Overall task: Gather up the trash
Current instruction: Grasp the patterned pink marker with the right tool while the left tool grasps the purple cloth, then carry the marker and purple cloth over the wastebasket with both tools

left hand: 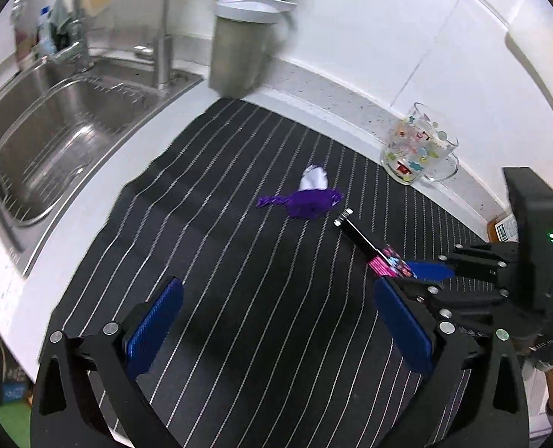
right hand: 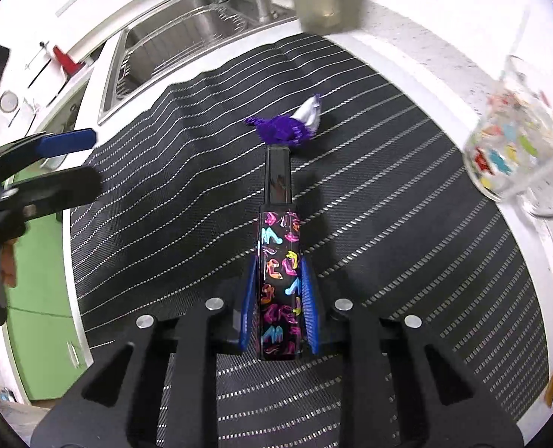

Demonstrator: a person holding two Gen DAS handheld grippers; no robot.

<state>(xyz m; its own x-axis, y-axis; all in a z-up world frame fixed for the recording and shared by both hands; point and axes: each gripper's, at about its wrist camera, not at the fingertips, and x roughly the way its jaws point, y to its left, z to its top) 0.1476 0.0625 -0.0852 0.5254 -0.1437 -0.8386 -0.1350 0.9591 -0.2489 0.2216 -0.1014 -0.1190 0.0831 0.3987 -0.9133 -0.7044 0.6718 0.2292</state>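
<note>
The left gripper [left hand: 276, 321], jaws wide apart, holds nothing. The purple wrapper [right hand: 286, 127] lies ahead of it, nearer the right gripper [right hand: 279, 298], which is clamped on a shoe-patterned stick [right hand: 279, 246] pointing straight at it.

The left wrist view looks forward and down along its fingers over the striped mat [left hand: 239, 261], toward the sink [left hand: 63, 130] and wall. The right wrist view sits low and close over that same mat [right hand: 388, 242], facing the sink [right hand: 172, 44]; both share the purple wrapper [left hand: 306, 201] [right hand: 284, 127].
</note>
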